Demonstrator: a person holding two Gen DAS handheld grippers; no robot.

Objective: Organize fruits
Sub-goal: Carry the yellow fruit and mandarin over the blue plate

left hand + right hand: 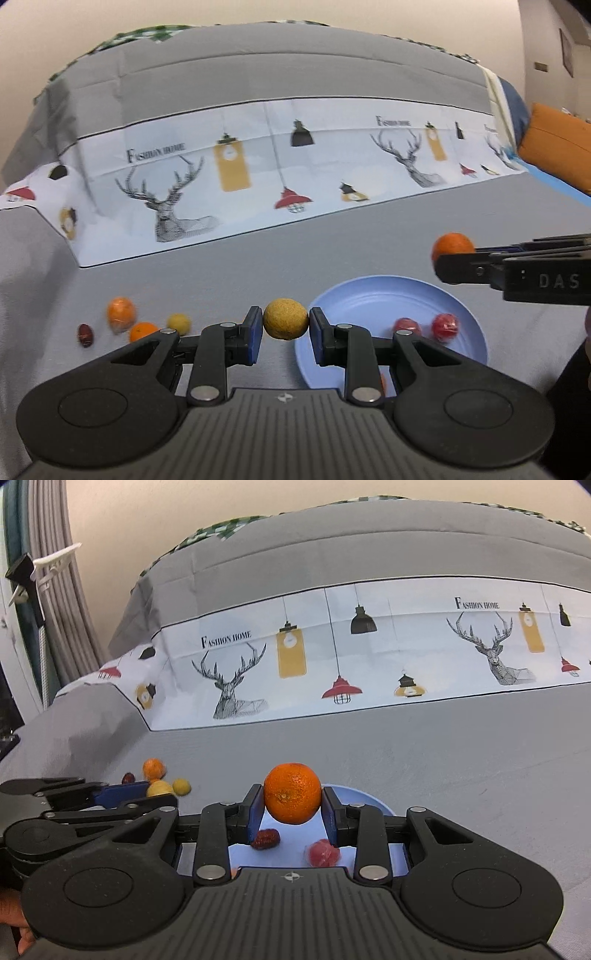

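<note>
Left claw (pixel 285 329) grasping a yellow fruit (pixel 285 318), right claw (pixel 291 812) clenched on an orange (pixel 292 793) above the blue plate (pixel 373 295), loose fruits (pixel 121 314) on the grey bed (pixel 332 243).

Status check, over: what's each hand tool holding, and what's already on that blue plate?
Left tool shut on yellow fruit, near plate edge. Right tool shut on orange, above blue plate. Two red fruits already on the plate. Nothing blocking.
</note>
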